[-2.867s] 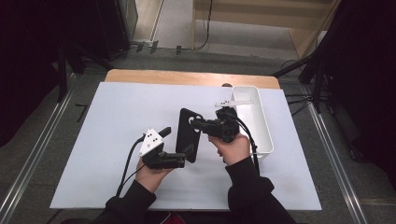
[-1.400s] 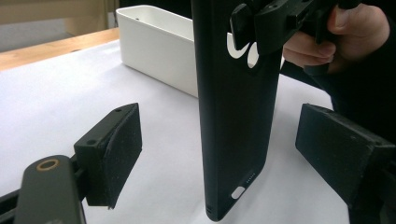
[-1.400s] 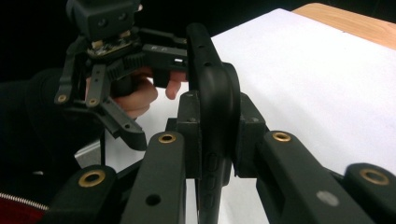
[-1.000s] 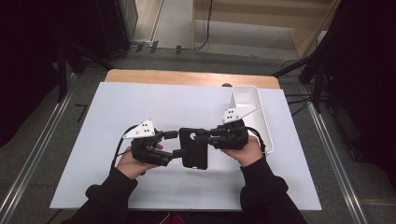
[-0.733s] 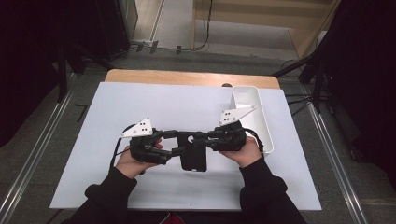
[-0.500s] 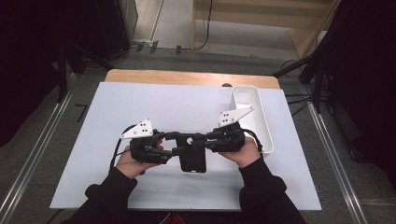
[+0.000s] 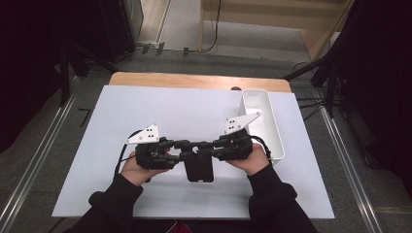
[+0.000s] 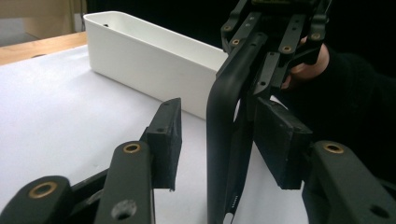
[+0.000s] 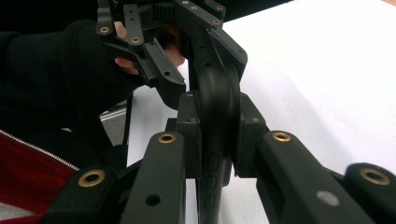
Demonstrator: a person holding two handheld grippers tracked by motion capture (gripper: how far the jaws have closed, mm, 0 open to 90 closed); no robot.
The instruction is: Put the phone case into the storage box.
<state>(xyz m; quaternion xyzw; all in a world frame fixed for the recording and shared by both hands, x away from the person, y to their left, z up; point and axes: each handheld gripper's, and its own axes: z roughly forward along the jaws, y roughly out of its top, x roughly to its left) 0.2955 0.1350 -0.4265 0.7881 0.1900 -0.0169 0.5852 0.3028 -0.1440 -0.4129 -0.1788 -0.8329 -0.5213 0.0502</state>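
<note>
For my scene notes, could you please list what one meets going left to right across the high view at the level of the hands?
Left gripper → black phone case → right gripper → white bin.

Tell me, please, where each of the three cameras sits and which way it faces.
High view: above the person's side, looking forward and down at the table; forearms, both hands.
Left gripper view: on the left gripper, facing the phone case, white bin and right gripper.
Right gripper view: on the right gripper, clamped on the case, facing the left gripper.
All share the case.
</note>
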